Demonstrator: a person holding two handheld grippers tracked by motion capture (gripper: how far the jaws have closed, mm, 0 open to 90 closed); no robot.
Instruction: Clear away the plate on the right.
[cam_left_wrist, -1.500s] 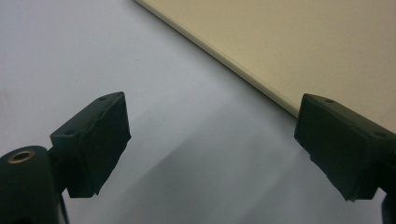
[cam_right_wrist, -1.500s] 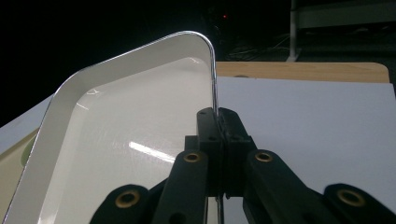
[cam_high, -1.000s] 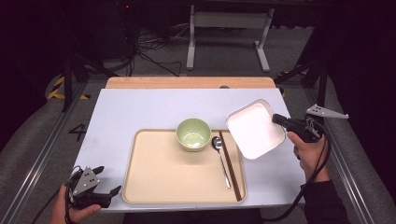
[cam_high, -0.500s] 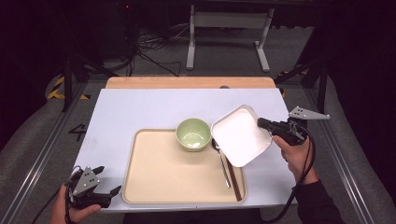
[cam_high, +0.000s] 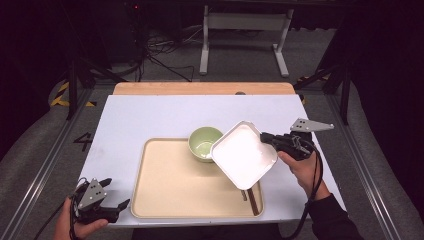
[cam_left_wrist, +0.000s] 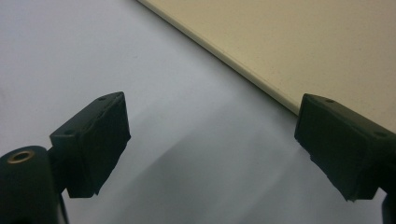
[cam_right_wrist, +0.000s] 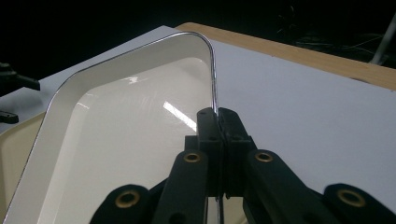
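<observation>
Jaws of the right gripper (cam_high: 263, 136) are pinched together on the rim of a white square plastic dish with rounded corners (cam_high: 243, 154), seen edge-on between the pads in the right gripper view (cam_right_wrist: 217, 122). In the high view the dish is held tilted in the air, over the right part of a beige rectangular plastic tray (cam_high: 170, 185), and it overlaps the right edge of a pale green round bowl (cam_high: 203, 142) that sits at the tray's far edge. A dark brown pair of chopsticks (cam_high: 252, 201) lies on the tray, showing below the dish. The tray rests on a white table top (cam_high: 150, 115). At the near left corner, the left gripper (cam_high: 114, 206) stands with its jaws wide apart and nothing between them, just beside the tray's near left corner (cam_left_wrist: 212, 161).
</observation>
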